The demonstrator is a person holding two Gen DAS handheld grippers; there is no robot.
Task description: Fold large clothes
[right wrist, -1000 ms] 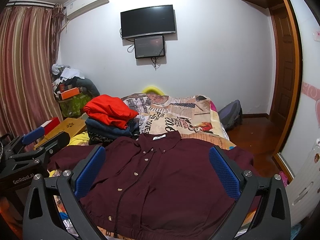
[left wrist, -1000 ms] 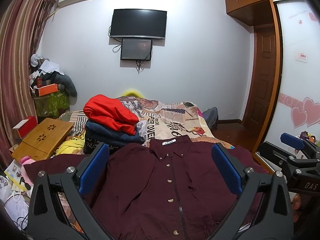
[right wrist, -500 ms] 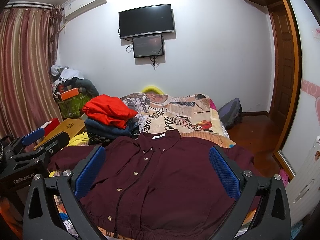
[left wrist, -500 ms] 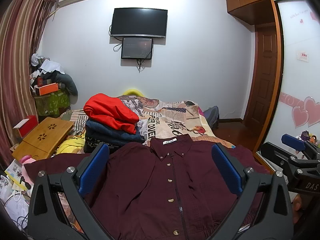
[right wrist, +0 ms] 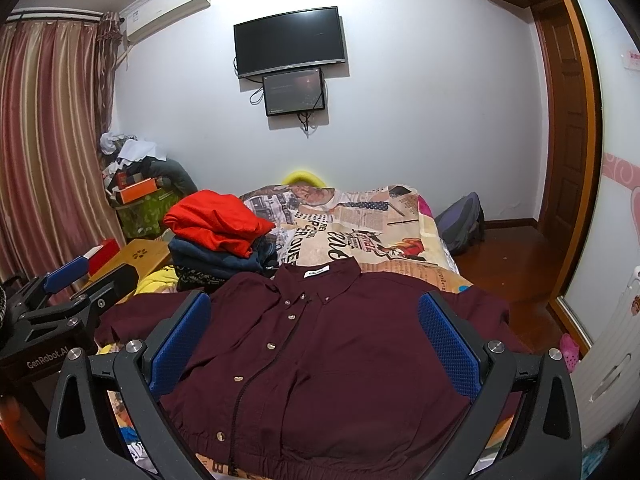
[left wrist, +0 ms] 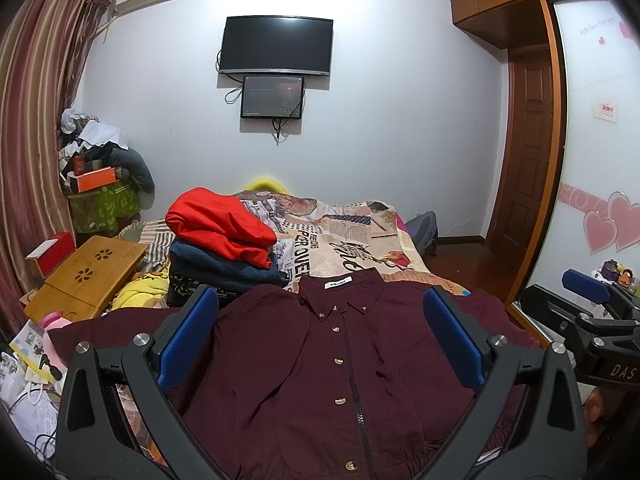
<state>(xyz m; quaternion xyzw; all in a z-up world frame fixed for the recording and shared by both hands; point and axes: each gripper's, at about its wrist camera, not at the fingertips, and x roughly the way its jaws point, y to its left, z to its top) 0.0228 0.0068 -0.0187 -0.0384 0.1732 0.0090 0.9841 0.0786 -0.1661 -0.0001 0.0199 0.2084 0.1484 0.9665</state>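
A dark maroon button-up shirt [left wrist: 320, 368] lies spread flat, front up, on the near end of the bed, collar pointing away; it also shows in the right wrist view [right wrist: 340, 352]. My left gripper [left wrist: 320, 320] is open and empty, held above the shirt's chest. My right gripper [right wrist: 314, 316] is open and empty, above the shirt's middle. The right gripper shows at the right edge of the left wrist view [left wrist: 592, 320]; the left gripper shows at the left edge of the right wrist view [right wrist: 68, 304].
A stack of folded clothes, red on top [left wrist: 218, 226], sits on the bed's left behind the shirt. The bed has a newspaper-print cover [left wrist: 348, 240]. A wooden lap table [left wrist: 88, 272] and clutter lie at the left. A backpack [right wrist: 460, 220] and door are at the right.
Both views have shifted slightly; the shirt sits a little lower and closer in frame. Both grippers stay open and the shirt has not moved.
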